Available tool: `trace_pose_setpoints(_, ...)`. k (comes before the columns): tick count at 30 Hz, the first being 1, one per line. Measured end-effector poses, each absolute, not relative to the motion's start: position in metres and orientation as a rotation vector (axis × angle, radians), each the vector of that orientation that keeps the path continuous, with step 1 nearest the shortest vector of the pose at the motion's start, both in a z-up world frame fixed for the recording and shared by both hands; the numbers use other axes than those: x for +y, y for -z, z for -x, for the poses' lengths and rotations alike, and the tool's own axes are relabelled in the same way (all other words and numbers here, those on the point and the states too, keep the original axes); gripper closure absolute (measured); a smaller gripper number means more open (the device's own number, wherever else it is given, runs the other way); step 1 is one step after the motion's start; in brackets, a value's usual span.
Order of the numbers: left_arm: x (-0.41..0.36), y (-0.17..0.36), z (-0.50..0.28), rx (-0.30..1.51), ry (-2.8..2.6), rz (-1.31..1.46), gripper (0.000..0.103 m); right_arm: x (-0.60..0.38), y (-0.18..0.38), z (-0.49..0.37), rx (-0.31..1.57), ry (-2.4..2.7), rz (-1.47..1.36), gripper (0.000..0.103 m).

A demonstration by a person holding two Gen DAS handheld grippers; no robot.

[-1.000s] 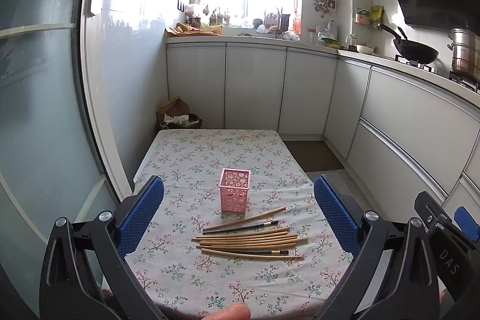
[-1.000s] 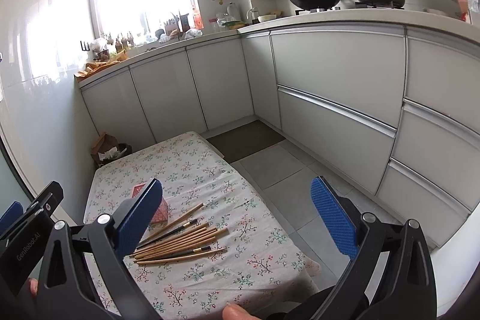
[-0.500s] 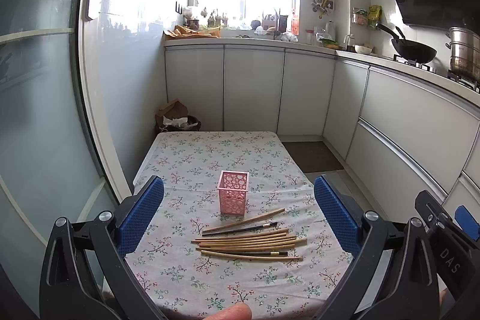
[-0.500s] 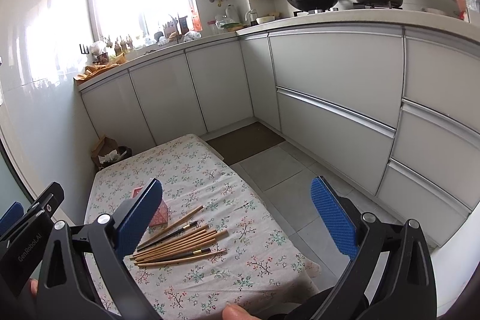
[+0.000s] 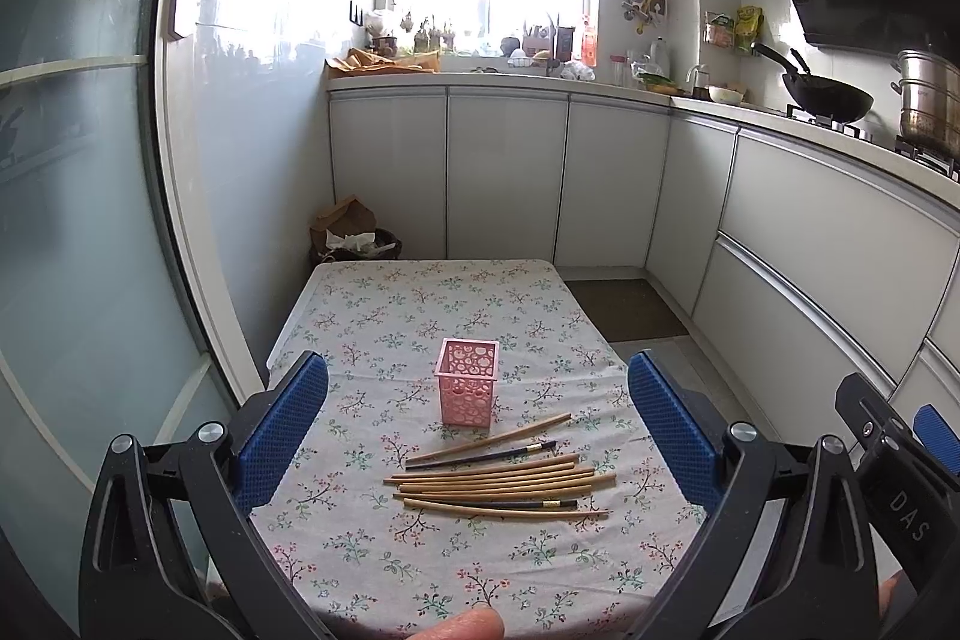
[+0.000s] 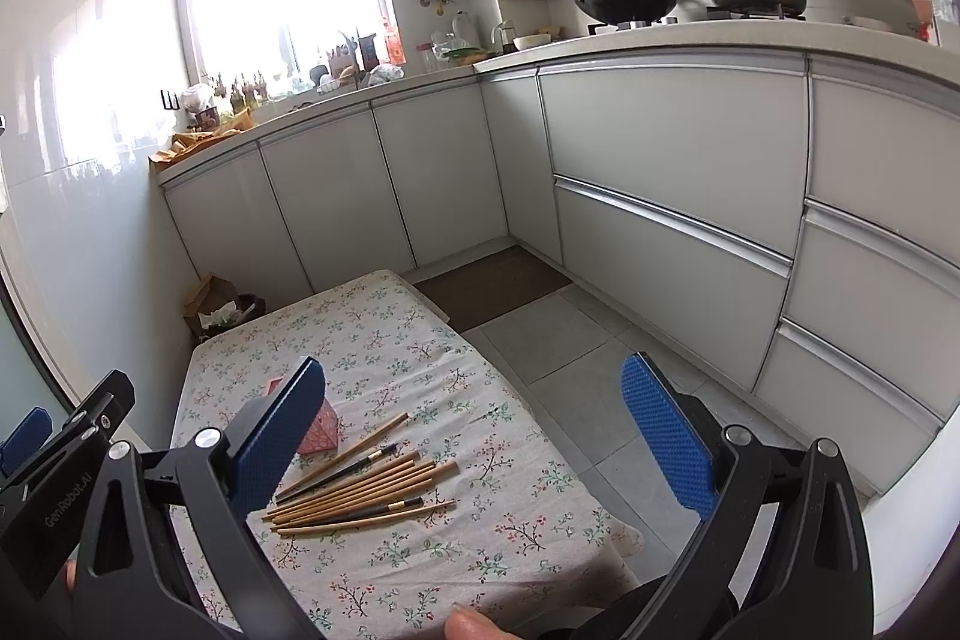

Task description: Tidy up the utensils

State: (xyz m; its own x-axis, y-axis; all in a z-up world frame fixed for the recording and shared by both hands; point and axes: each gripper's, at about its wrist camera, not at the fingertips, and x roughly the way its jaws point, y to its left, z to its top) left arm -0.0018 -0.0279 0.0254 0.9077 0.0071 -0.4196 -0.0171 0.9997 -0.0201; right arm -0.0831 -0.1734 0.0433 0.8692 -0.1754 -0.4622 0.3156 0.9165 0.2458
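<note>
Just below the middle of the left wrist view, a loose bundle of chopsticks (image 5: pixel 501 481) was laid flat on the flowered tablecloth (image 5: pixel 384 316), most of them pale wood with two darker ones among them. All were pointed roughly across the frame, and the uppermost one was angled up toward the right. Directly above the bundle, near the centre of the frame, a pink holder (image 5: pixel 466 390) with round cut-outs was stood upright, close to the nearest chopstick but apart from it; nothing could be seen inside it.

The same bundle (image 6: pixel 360 490) was seen in the lower left of the right wrist view, fanned out toward the right. The pink holder (image 6: pixel 319 433) was shown above and to the left of it, largely hidden behind a blue finger pad (image 6: pixel 279 436).

The left gripper (image 5: pixel 477 430) was held above the near end of the table, its jaws spread wide with nothing between them, so that the holder and chopsticks were framed by the two blue pads. The right gripper (image 6: pixel 474 436) was likewise held wide apart and empty, aimed over the right edge of the table toward the tiled floor (image 6: pixel 552 340). A fingertip (image 5: pixel 462 627) was visible at the bottom edge of the left view.

Farther out, white cabinets (image 5: pixel 504 172) were lined along the upper middle and right of the frame, with a black wok (image 5: pixel 828 97) and a steel pot (image 5: pixel 927 100) on the counter at the upper right.
</note>
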Motion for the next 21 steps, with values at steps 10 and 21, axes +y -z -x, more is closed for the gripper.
trace_pose_setpoints(10, -0.0272, -0.0246, 0.0017, 0.434, -0.013, 0.024, 0.007, -0.1741, -0.0433, 0.0811, 0.454, 0.256, -0.325, 0.006)
trace_pose_setpoints(21, -0.0264, -0.0236, 0.0023, 0.436, -0.014, 0.023, 0.007, -0.1725, -0.042, 0.0802, 0.459, 0.253, -0.323, 0.006)
